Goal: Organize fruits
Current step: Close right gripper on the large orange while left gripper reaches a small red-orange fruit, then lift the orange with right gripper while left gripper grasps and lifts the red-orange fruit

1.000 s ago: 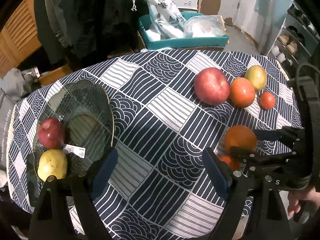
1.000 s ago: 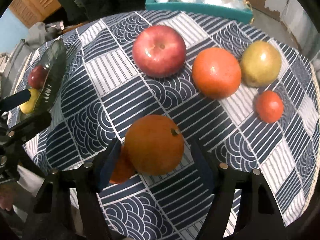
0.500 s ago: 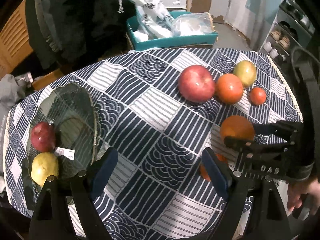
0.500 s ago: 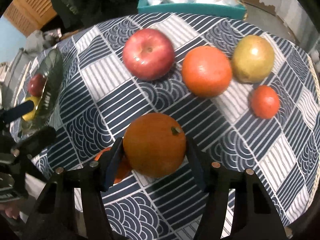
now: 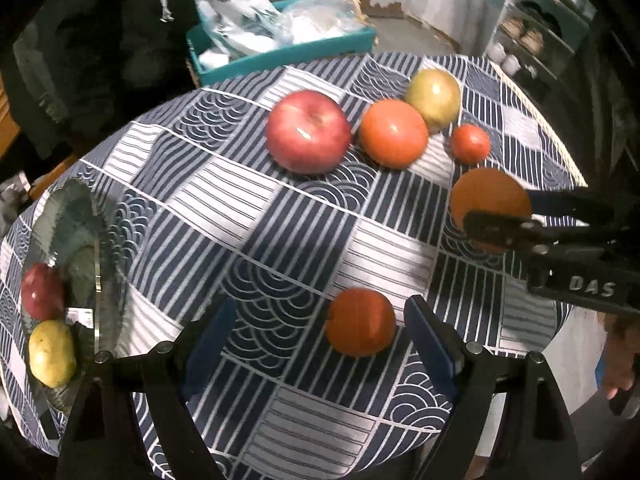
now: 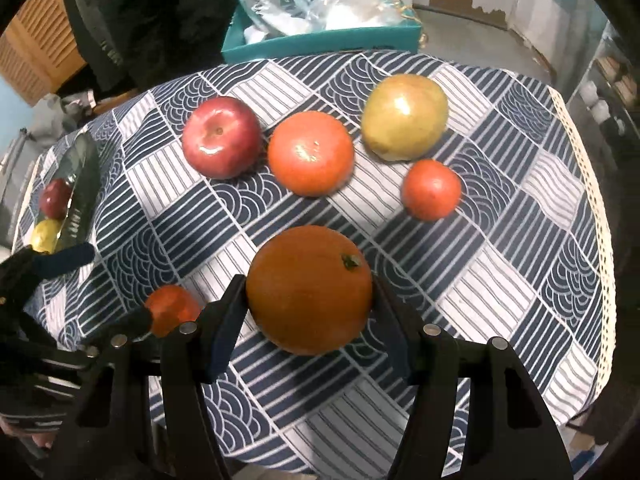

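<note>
My right gripper (image 6: 308,300) is shut on a big orange (image 6: 308,288) with a green stem, held over the patterned tablecloth (image 6: 500,272). In the left wrist view that orange (image 5: 486,196) shows at the right, in the right gripper (image 5: 496,216). My left gripper (image 5: 316,328) is open, pointing down. A small orange (image 5: 360,322) lies on the cloth between its fingers, nearer the right one, untouched. A glass bowl (image 5: 72,216) at the left holds a red apple (image 5: 40,296) and a yellow fruit (image 5: 52,354).
Loose at the back of the table lie a large red apple (image 5: 308,136), an orange-red fruit (image 5: 394,134), a yellow-green apple (image 5: 434,96) and a small red fruit (image 5: 470,143). A teal box (image 5: 280,52) of plastic bags stands behind the table. The table's edge curves close on the right.
The right jaws closed on the big orange and carried it away from the small orange. The left gripper shifted right, so the small orange now lies between its fingers.
</note>
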The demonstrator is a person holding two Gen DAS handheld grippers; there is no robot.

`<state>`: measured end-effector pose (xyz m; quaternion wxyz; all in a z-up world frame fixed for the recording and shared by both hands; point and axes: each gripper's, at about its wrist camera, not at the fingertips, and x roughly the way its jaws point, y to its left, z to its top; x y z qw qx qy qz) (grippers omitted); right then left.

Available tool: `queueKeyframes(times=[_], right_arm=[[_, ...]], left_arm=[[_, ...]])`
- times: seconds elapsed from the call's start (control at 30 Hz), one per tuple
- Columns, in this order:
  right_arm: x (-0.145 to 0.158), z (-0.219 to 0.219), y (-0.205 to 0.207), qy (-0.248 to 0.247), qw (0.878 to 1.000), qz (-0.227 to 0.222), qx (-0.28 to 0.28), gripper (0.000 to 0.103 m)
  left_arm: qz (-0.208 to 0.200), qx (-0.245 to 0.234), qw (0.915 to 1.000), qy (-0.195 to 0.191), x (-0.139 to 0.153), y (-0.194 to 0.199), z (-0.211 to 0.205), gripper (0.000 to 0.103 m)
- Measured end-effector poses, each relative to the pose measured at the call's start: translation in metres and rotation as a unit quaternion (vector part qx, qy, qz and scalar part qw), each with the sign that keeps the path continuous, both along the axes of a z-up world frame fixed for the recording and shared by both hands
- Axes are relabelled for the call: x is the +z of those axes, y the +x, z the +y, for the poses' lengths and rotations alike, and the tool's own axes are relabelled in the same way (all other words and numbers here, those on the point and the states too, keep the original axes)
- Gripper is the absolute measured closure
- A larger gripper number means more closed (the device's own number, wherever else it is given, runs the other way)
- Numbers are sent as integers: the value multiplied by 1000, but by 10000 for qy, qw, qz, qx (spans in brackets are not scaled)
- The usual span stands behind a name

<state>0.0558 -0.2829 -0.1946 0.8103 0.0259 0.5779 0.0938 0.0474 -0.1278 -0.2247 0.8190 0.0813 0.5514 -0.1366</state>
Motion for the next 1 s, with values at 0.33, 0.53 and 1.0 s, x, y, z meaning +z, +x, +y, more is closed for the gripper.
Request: queueKeyframes(times=[0.33, 0.53, 1.0], right_arm=[[-3, -14, -10, 53, 9999, 38, -127, 40], [-6, -11, -10, 29, 10000, 43, -72, 40], [6, -1, -3, -135, 9997, -204, 27, 40]], left_arm=[[368, 28, 9993, -22, -27, 2, -12, 20], [636, 24, 9979, -138, -39, 6, -13, 45], [417, 131, 9988, -202, -22, 13, 3, 59]])
